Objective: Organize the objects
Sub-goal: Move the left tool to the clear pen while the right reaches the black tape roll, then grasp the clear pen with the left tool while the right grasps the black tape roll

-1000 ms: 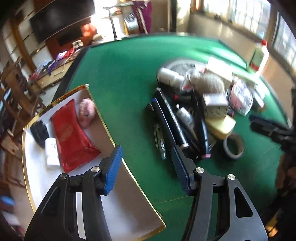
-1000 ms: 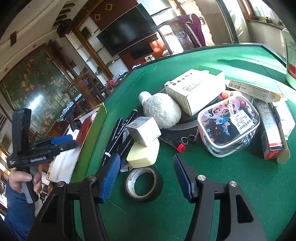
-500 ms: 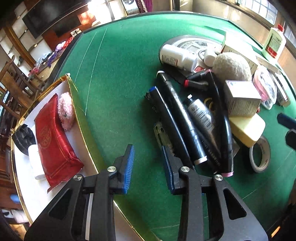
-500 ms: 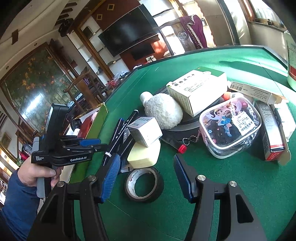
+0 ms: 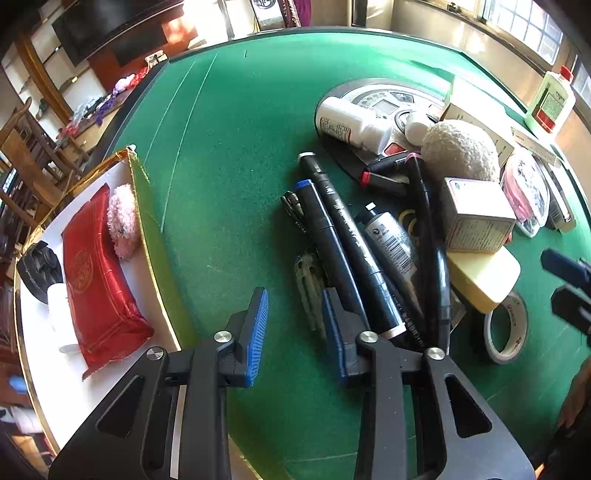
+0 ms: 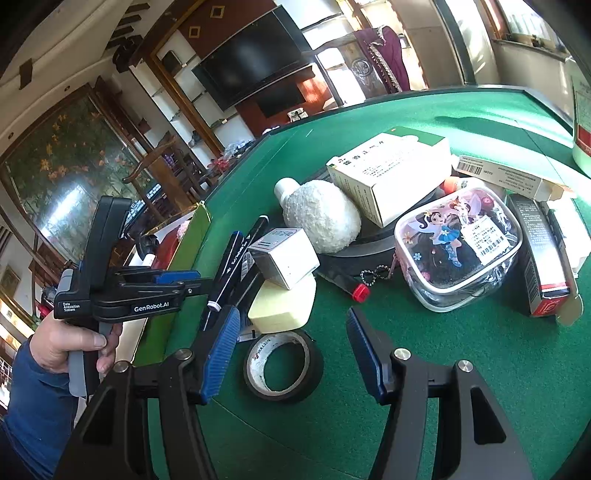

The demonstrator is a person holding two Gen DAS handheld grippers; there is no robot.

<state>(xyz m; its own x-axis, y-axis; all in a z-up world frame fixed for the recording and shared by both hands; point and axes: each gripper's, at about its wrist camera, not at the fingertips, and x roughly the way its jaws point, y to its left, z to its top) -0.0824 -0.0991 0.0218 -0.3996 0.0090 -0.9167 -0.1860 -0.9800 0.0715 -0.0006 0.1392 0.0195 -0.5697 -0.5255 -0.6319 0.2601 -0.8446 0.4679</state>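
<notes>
Left gripper (image 5: pixel 295 325): jaws closing, nothing between them (bare green felt table (image 5: pixel 229 155) below); black marker pens (image 5: pixel 343 240) lie at its one o'clock; right gripper (image 6: pixel 291 347) spread, roll of black tape (image 6: pixel 282 363) between its fingers, untouched.

Bright daylight in both views, pretty crisp overall, heavy fisheye bend at the edges.

We get sun pouring in from the windows (image 5: pixel 524 22) at top right of the left wrist view, blowing them out to near white, and a hot glare patch beside the TV (image 6: pixel 255 70) in both. The green felt table (image 5: pixel 240 147) is evenly lit, with short soft shadows under the clutter. The tape roll (image 6: pixel 282 365) looks sharp; we only lose detail in the dark vignetted corners, where straight lines curve hard.
</notes>
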